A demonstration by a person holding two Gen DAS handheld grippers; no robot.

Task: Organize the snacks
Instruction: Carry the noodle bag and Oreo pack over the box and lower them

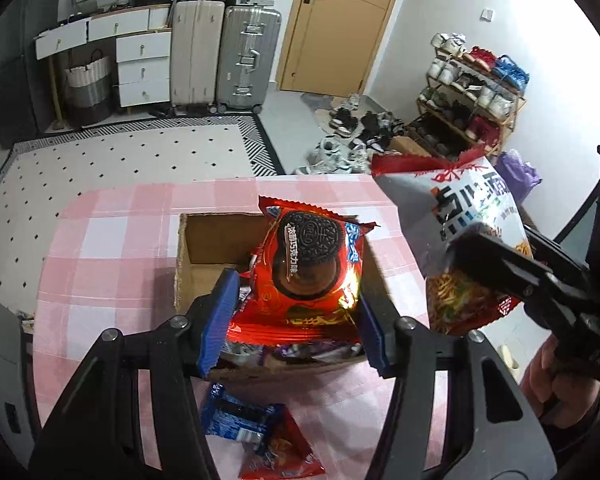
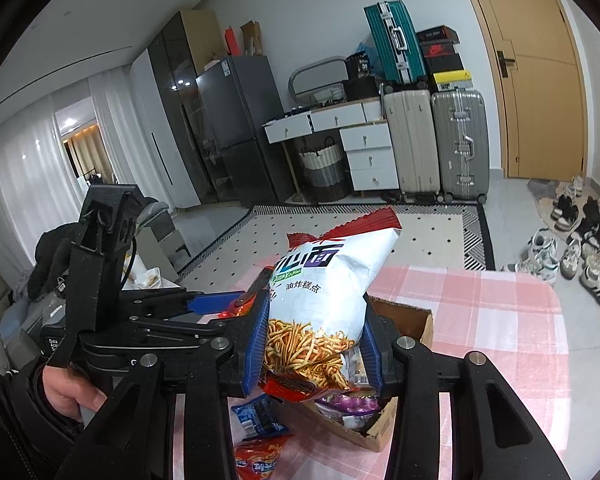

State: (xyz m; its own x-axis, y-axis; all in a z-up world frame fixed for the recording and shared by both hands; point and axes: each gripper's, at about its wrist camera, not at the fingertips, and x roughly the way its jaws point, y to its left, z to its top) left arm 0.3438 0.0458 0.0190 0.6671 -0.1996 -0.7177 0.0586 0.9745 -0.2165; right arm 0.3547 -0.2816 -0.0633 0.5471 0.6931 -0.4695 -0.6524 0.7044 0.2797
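Closest to me, a blue packet (image 1: 236, 416) and a small red packet (image 1: 284, 456) lie loose on the pink-checked worktop (image 1: 112, 240). Just beyond them, the left hand-held gripper (image 1: 294, 320) pinches a red cookie bag (image 1: 308, 272) over the cardboard box (image 1: 204, 240). Beside it, the right hand-held gripper (image 2: 314, 344) clamps a white noodle-snack bag (image 2: 324, 292) above the box. Suitcases (image 2: 436, 140) stand against the far wall.

Home entryway: suitcases (image 1: 247, 58), shoe rack (image 1: 470, 96), fridge (image 2: 240, 128).
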